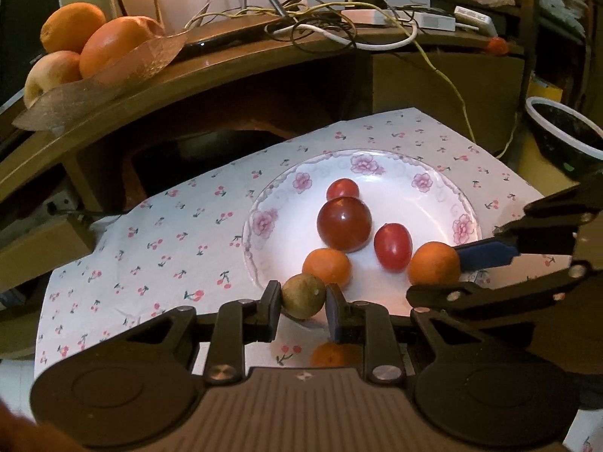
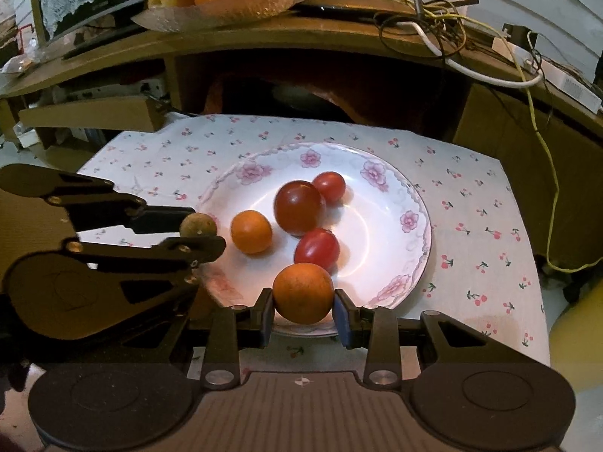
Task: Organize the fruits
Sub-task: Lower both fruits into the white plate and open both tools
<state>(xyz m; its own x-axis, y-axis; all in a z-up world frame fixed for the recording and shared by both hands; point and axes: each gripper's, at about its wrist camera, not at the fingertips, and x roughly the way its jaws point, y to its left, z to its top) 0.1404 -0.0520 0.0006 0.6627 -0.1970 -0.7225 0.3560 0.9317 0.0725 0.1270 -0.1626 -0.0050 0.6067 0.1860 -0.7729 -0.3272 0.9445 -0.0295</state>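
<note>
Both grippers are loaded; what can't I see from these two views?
- Left wrist view: an orange fruit on the cloth, mostly hidden behind the left gripper.
- Right wrist view: the plate near rim, covered by the right gripper and its orange.
- Either view: undersides of both held fruits.

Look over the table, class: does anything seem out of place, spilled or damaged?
One small orange fruit lies loose on the cherry-print cloth, off the plate, under the left gripper. Nothing looks spilled or damaged.
</note>
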